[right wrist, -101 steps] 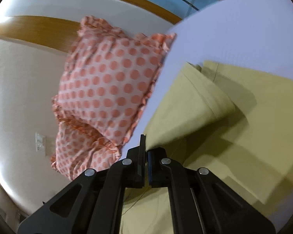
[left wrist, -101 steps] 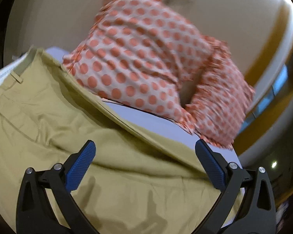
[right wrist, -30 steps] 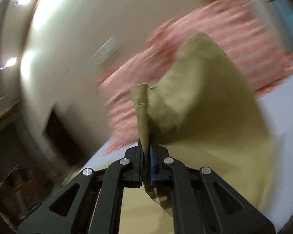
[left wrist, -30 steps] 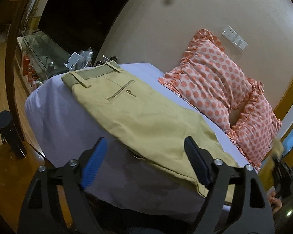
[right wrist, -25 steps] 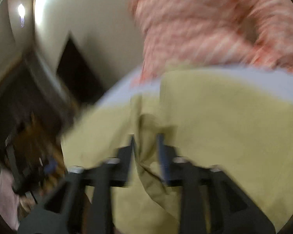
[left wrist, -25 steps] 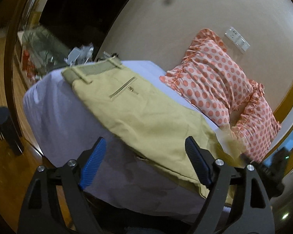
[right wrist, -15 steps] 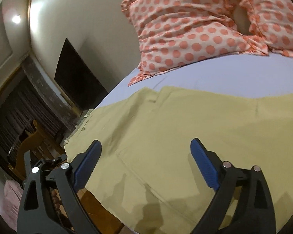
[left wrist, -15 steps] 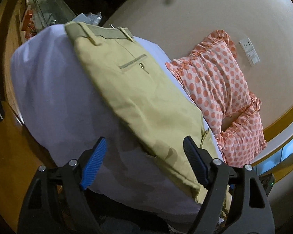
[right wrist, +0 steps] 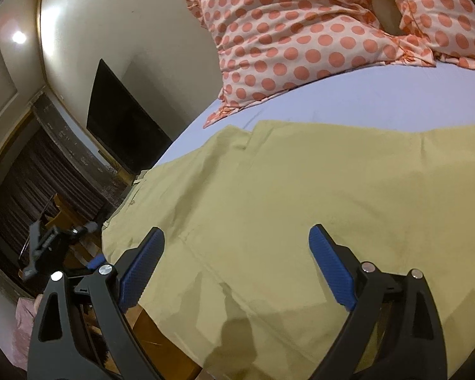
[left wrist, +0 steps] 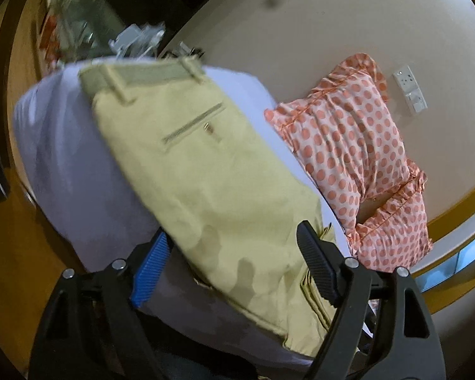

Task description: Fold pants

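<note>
Item: khaki pants [left wrist: 205, 186], being displayed flat on a lilac-sheeted bed [left wrist: 63, 171]. The waistband [left wrist: 145, 74] is being presented toward the far corner of the mattress in the left wrist view, with the welt pocket [left wrist: 191, 123] facing up; the leg ends are being shown doubled near the lower right, so a lengthwise fold is judged already made, the layers being stacked to keep the edges aligned.

Left gripper [left wrist: 234, 272]: being held wide apart above the lower half of the garment, nothing being gripped; it is judged to be hovering so that the fold line can be lined up.

Right gripper [right wrist: 237, 266]: likewise being held spread wide, empty, over a smooth stretch of the cloth [right wrist: 300, 196] near the mattress edge. No fabric is being touched by either pair of pads, as far as can be told.

Adjacent: two polka-dot pillows [right wrist: 300, 31] being kept against the wall, just beside the garment but apart from it. A wall socket [left wrist: 410, 88] is being shown above them.
</note>
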A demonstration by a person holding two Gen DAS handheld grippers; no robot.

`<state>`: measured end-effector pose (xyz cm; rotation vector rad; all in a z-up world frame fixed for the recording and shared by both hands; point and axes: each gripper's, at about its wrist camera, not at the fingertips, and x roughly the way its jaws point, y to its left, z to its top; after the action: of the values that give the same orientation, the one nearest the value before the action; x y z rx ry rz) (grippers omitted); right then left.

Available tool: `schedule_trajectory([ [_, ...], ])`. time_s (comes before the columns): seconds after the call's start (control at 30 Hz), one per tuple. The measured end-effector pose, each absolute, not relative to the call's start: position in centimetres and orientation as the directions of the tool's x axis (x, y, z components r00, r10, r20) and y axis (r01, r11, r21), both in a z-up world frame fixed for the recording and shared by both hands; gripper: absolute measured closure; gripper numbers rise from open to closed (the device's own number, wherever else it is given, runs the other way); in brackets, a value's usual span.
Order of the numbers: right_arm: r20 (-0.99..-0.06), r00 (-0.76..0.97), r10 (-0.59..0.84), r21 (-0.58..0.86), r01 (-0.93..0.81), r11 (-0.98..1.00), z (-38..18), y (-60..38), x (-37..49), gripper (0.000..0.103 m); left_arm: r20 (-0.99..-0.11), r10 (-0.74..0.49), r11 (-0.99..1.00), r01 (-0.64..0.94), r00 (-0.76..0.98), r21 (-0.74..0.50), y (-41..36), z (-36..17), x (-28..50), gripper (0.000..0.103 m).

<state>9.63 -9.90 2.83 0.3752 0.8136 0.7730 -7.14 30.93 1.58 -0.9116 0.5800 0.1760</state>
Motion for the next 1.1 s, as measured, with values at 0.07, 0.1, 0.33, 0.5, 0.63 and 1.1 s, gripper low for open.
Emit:
schedule_trajectory([
  [0.07,-0.507,0.440,0.741,0.577,-0.465,0.671,2.7,-9.9,9.7,0.008,-0.574,-0.073,0.617,-0.414,0.816,-0.669,31.7,1.4,-6.2,0.023],
  [0.1,-0.506,0.439,0.743,0.578,-0.467,0.669,2.7,-9.9,9.7,0.008,-0.590,-0.073,0.592,-0.442,0.804,-0.674,32.6,0.7,-5.7,0.024],
  [0.33,-0.493,0.448,0.746,0.582,-0.468,0.666,2.8,-10.3,9.6,0.008,-0.529,-0.090,0.465,-0.434,0.844,-0.771,37.8,-0.6,-4.5,0.028],
  [0.5,-0.484,0.446,0.753,0.589,-0.470,0.657,2.8,-10.6,9.7,0.008,-0.586,-0.052,0.454,-0.503,0.809,-0.735,40.4,-1.3,-3.3,0.093],
  [0.63,-0.474,0.458,0.752,0.587,-0.473,0.657,3.1,-11.4,9.5,0.008,-0.651,-0.011,0.568,-0.531,0.759,-0.629,39.7,0.3,-2.4,0.099],
  [1.1,-0.417,0.514,0.750,0.614,-0.449,0.649,3.9,-15.2,9.9,0.008,-0.745,0.163,0.599,-0.665,0.647,-0.446,40.5,2.9,-4.4,0.066],
])
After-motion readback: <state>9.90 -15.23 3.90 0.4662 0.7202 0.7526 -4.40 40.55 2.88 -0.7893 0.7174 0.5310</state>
